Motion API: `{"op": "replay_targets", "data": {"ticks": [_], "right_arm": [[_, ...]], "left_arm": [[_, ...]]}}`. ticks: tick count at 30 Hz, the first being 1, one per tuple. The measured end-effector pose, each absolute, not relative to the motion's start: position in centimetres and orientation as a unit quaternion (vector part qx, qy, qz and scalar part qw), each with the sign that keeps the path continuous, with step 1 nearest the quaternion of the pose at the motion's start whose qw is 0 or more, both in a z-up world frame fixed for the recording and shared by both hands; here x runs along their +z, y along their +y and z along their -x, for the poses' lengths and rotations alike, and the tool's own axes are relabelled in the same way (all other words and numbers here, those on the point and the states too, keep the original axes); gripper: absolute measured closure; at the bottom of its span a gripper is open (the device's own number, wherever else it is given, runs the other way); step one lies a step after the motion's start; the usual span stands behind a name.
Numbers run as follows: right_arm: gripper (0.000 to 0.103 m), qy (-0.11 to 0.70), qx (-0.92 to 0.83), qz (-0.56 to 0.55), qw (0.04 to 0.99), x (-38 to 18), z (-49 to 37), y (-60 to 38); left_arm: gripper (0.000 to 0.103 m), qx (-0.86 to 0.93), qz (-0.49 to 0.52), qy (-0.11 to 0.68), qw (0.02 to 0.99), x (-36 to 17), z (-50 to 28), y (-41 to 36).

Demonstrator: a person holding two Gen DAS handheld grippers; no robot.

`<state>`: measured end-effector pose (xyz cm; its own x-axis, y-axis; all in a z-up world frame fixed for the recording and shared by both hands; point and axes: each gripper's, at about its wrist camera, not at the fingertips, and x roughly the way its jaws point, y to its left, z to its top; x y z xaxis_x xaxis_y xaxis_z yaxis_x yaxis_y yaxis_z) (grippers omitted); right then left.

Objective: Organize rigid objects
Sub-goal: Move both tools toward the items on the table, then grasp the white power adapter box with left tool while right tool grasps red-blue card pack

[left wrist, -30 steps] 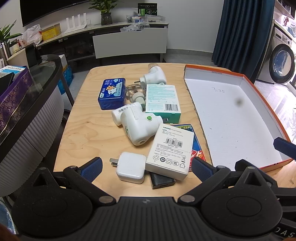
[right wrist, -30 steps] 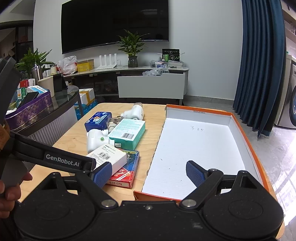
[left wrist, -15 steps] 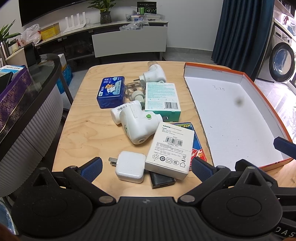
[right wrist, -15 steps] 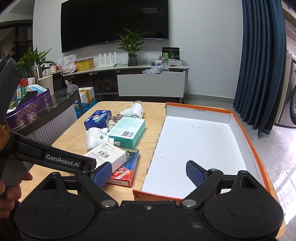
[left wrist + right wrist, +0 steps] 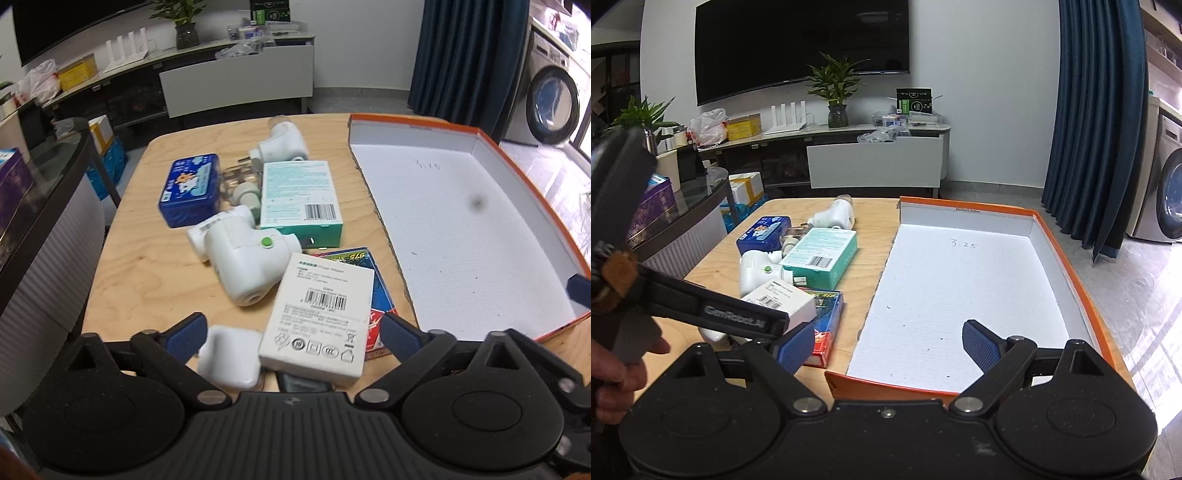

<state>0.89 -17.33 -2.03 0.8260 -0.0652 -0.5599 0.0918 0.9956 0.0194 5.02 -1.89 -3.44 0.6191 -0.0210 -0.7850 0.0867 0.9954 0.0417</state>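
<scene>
While both my grippers gape, my left one (image 5: 291, 330) hovers over the white box (image 5: 319, 314); my right (image 5: 888, 343) over the tray (image 5: 1067, 254).

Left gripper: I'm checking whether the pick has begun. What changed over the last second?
The left gripper moved forward and down over the white box and charger, open, gripping nothing. The right gripper stayed open over the tray; objects unmoved.

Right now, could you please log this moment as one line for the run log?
left gripper: open, over white box | right gripper: open, over tray edge | tray: holds nothing
</scene>
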Motion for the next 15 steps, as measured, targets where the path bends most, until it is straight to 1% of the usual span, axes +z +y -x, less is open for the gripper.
{"op": "replay_targets", "data": {"ticks": [1, 2, 5, 6, 7, 8, 15], "right_arm": [[0.001, 0.293, -0.041, -0.022, 0.955, -2.0, -0.9, -17.3], [0.001, 0.294, -0.04, -0.02, 0.955, -2.1, -0.9, -17.3], [0.001, 0.297, -0.036, -0.017, 0.954, -2.2, -1.0, -17.0], [0.001, 0.298, -0.035, -0.016, 0.954, -2.2, -1.1, -16.9], [0.001, 0.299, -0.033, -0.014, 0.953, -2.3, -1.1, -16.8], [0.001, 0.3, -0.031, -0.013, 0.953, -2.3, -1.2, -16.7], [0.001, 0.313, -0.01, -0.01, 0.95, -2.6, -2.3, -16.0]], "left_arm": [[0.007, -0.033, -0.041, 0.438, 0.897, -3.8, -5.3, -2.1], [0.013, -0.036, -0.044, 0.441, 0.896, -4.1, -5.4, -2.2], [0.023, -0.039, -0.063, 0.434, 0.898, -4.8, -5.5, -2.4], [0.025, -0.041, -0.07, 0.431, 0.899, -4.7, -5.4, -2.3], [0.036, -0.049, -0.068, 0.428, 0.9, -4.7, -5.3, -2.3], [0.043, -0.061, -0.056, 0.427, 0.9, -4.6, -5.2, -2.0], [0.043, -0.06, -0.02, 0.388, 0.919, -2.6, -3.2, 0.0]]}}
